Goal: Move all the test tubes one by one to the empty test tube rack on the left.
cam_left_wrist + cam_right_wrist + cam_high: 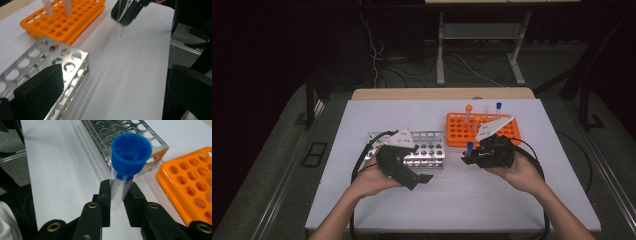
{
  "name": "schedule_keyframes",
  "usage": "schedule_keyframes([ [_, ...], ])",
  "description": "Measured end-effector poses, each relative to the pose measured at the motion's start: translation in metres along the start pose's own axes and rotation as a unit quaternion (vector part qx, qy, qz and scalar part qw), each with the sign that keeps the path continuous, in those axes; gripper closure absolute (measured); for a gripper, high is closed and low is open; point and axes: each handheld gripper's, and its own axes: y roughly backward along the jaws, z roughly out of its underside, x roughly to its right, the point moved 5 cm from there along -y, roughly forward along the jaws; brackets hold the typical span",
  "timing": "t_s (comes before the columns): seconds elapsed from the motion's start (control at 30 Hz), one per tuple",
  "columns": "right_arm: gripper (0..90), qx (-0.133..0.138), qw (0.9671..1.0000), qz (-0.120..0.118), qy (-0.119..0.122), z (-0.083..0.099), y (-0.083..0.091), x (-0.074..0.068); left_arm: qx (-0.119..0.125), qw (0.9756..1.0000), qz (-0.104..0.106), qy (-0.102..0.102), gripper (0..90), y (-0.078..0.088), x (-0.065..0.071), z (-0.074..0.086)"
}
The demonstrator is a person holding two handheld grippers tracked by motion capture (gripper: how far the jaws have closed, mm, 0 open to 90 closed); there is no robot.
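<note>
Two racks on the white table [362, 200]: metal rack [424, 149] centre frame, orange rack [457, 131] just right of it. Right gripper [120, 195] is clamped on a clear blue-capped tube [130, 155], held upright at frame centre. Left gripper [112, 85] sits lower-centre by the metal rack, jaws wide apart, empty.

No readable text or labels — views perhaps too blurred.
</note>
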Motion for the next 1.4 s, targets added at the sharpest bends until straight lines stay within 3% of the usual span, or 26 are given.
schedule_keyframes([
  [0.17,75.9,-0.003,0.9998,-0.013,0.014,-0.006,-0.005,-0.010,-0.035,0.9984,0.019,-0.040,0.0,-0.009,0.008,-0.028],
  [0.4,75.9,-0.006,0.9991,-0.027,0.032,-0.013,-0.009,-0.022,-0.061,0.9959,0.034,-0.058,2.6,-0.018,0.010,-0.043],
  [0.67,75.8,-0.010,0.9977,-0.041,0.053,-0.020,-0.014,-0.036,-0.075,0.9932,0.059,-0.067,14.6,-0.024,0.007,-0.059],
  [0.8,75.8,-0.012,0.9973,-0.045,0.056,-0.022,-0.018,-0.038,-0.078,0.9916,0.069,-0.076,21.7,-0.025,0.007,-0.064],
  [0.97,75.9,-0.016,0.9971,-0.049,0.056,-0.024,-0.023,-0.042,-0.085,0.9889,0.088,-0.084,41.7,-0.027,0.007,-0.067],
  [1.0,75.8,-0.016,0.9970,-0.050,0.057,-0.025,-0.025,-0.042,-0.092,0.9874,0.094,-0.087,45.0,-0.028,0.007,-0.067],
  [1.27,75.7,-0.015,0.9975,-0.047,0.050,-0.025,-0.028,-0.040,-0.111,0.9847,0.105,-0.084,73.0,-0.031,0.004,-0.063],
  [1.4,74.9,-0.009,0.9976,-0.049,0.049,-0.025,-0.028,-0.039,-0.110,0.9847,0.104,-0.087,73.9,-0.031,0.002,-0.064],
])
